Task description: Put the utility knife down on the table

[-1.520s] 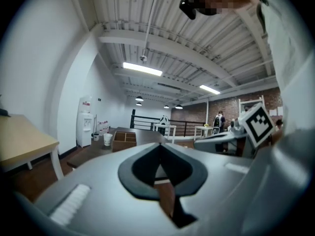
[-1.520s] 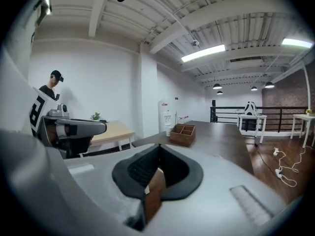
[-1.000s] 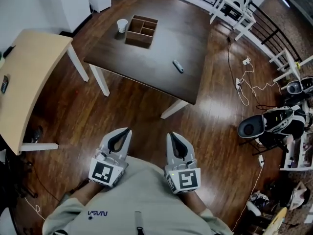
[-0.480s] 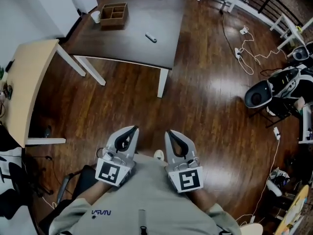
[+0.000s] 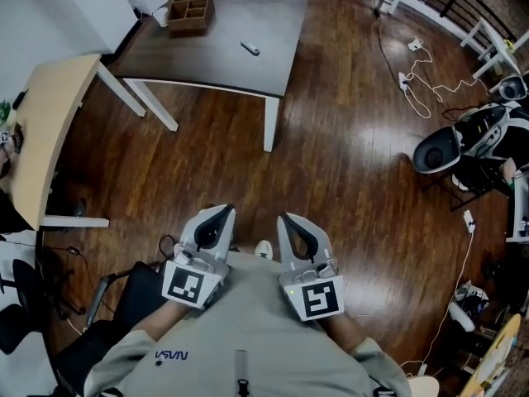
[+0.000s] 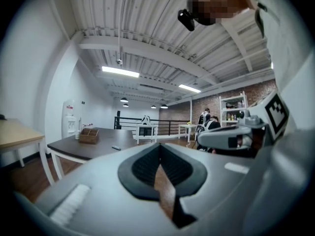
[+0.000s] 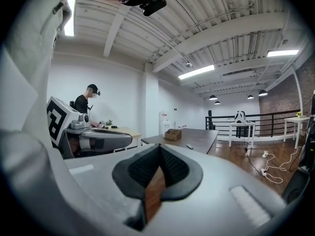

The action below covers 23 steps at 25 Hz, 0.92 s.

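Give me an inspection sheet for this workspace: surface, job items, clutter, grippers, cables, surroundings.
Surface: dark table, standing well ahead of the person.
Job's things: utility knife lies on the dark table, in neither gripper.
Clutter: wooden compartment box near the table's far left end.
Grippers: left gripper and right gripper both shut, nothing between the jaws, held close to the body.
Cables: white cable loose on the floor at right.
Surroundings: wood floor; light table at left.

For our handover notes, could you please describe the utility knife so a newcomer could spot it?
Find the dark brown table at the head view's top. The utility knife is the small grey bar lying alone mid-table, right of the bigger wooden divided box.
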{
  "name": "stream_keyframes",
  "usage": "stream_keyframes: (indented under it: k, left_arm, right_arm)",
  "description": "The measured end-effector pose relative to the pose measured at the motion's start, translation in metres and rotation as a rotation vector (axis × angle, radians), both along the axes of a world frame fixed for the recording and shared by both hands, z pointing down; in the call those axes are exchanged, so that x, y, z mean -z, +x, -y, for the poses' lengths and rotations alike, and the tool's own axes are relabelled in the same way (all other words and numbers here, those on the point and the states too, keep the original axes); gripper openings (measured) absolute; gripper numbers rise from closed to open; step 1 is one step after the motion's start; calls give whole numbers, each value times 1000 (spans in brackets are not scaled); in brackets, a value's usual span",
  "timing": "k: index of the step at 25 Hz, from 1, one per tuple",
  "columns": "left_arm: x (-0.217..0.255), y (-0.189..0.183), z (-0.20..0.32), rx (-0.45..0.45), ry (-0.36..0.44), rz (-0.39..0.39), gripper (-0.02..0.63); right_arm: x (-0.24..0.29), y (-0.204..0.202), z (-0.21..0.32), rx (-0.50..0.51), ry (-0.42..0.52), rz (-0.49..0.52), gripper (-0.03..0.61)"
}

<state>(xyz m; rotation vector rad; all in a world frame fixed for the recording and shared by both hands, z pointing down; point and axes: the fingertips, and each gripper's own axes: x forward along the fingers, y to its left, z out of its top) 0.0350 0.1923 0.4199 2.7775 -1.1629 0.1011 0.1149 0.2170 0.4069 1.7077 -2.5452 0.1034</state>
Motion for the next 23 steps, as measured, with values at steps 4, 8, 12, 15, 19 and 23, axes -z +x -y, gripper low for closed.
stream_keyframes:
  k: [4, 8, 12, 15, 19, 23]
  left_arm:
    - [2, 3, -1, -2, 13, -1, 5]
    - [1, 3, 0, -10, 16, 5, 5]
    - [4, 1, 2, -24, 29, 5, 5]
    - [5, -1, 6, -34, 30, 6, 5]
    - [6, -8, 14, -41, 31, 0, 5]
    - [5, -20, 23, -43, 26, -4, 5]
  right_arm:
    - [-1, 2, -1, 0, -4, 2, 0]
    - [-2, 1, 0, -3, 0, 9, 0]
    - [-2, -3, 1, -9, 3, 8, 0]
    - [0, -6, 5, -14, 8, 7, 0]
    - [0, -14, 13, -16, 7, -1, 0]
    - [0, -27, 23, -11, 6, -5, 0]
